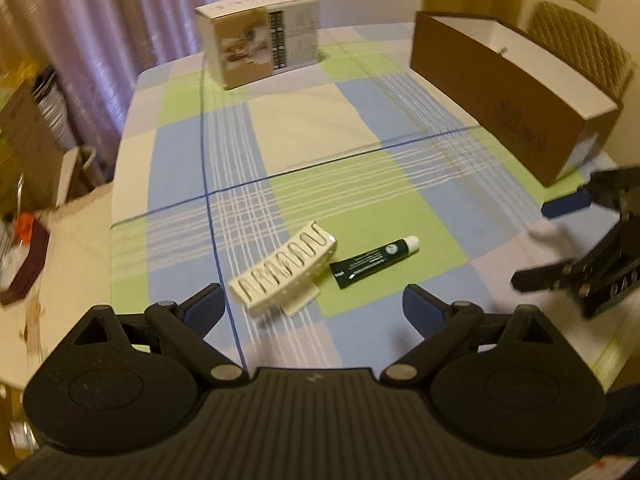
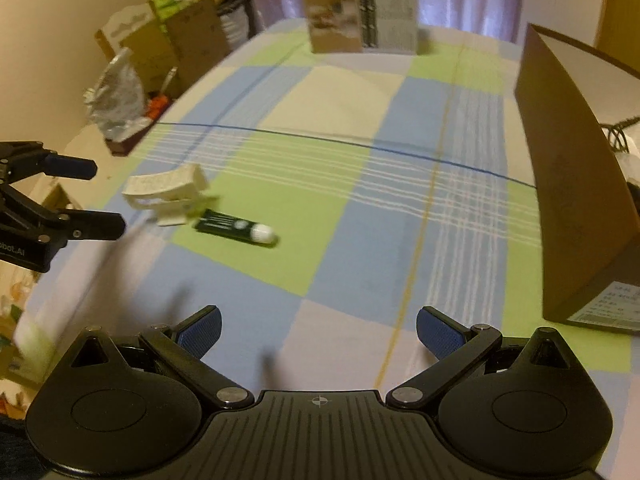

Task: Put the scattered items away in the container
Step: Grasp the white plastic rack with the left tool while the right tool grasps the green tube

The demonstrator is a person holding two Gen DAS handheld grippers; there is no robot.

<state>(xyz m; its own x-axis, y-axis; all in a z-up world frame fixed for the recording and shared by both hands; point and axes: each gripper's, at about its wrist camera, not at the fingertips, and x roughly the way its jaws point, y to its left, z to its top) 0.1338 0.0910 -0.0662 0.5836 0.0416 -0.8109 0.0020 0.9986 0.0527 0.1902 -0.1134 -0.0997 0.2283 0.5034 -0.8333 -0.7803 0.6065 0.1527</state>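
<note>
A checked-cloth desk (image 1: 320,128) holds a white hair clip (image 1: 282,268) touching a dark green tube (image 1: 374,261). An open brown box (image 1: 512,92) stands well apart. Left tongs (image 1: 314,308) and right tongs (image 2: 318,330) hover open, empty.

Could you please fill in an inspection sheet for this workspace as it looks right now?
Surface: table under a checked cloth of blue, green and cream.
Job's things: white hair claw and dark tube lie side by side; brown container stands open at the right.
Clutter: printed carton at the far end.
Grippers: left gripper over the claw, jaws open and empty; right gripper open and empty.
Cables: a dark wire behind the container, blurred.
Surroundings: curtains, stacked boxes, a chair back.
</note>
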